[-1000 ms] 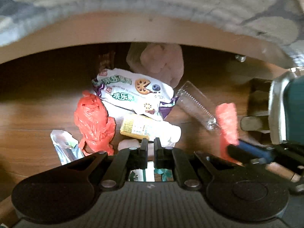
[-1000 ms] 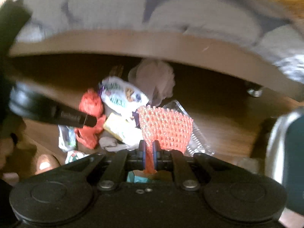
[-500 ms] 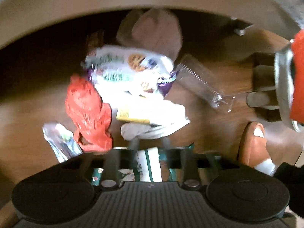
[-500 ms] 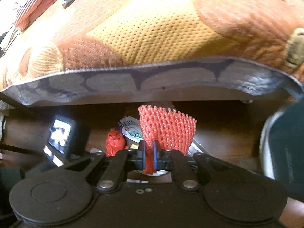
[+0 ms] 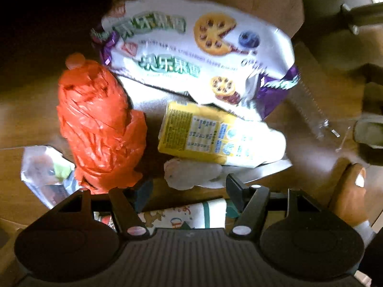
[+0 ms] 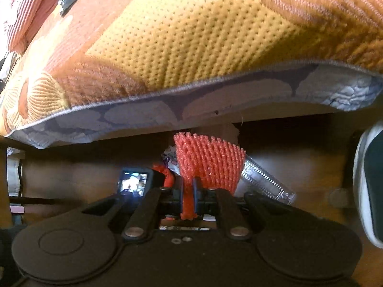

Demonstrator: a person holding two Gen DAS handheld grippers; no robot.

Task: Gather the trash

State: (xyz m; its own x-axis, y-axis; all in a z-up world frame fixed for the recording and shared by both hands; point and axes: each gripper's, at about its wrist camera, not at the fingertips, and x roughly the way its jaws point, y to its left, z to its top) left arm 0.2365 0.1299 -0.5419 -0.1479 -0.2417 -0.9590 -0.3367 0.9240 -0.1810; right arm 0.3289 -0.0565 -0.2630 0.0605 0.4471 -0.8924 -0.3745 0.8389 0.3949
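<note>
A: Left gripper point(image 5: 189, 186), what's the state?

B: Jaws apart and opening, pointing steeply down at the trash pile on the wood floor point(image 5: 28, 119). Nothing pinched. Crumpled white tissue point(image 5: 191, 173) sits btwn the fingertips, just ahead; can't tell if the pads touch it.

A: What's in the pile?

B: From the tissue: yellow-white drink carton point(image 5: 215, 138) at 12, touching it. Big white snack bag point(image 5: 191, 52) w/ purple edges further at 12, overlapping the carton's top. Orange plastic bag point(image 5: 100, 129), bunched up, at 10, beside the carton. Small foil wrapper point(image 5: 45, 172) at 9, past the orange bag. Clear plastic tube point(image 5: 308, 110) at 2, apart from the carton. A printed wrapper point(image 5: 186, 215) lies under the gripper at 6.

A: Right gripper point(image 6: 189, 191)?

B: Clamped tight on an orange foam net point(image 6: 210, 165); net fans out above the fingertips, a strip hangs below them. Held up clear of the floor, in front of the bed w/ its orange-yellow cover point(image 6: 191, 47).

A: Anything else in its view?

B: The tube again at 3 of the net, the left gripper's camera point(image 6: 134, 184) at 9, and a bin rim point(image 6: 361, 181) at far 3. Snack bag peeks out behind the net at 10.
</note>
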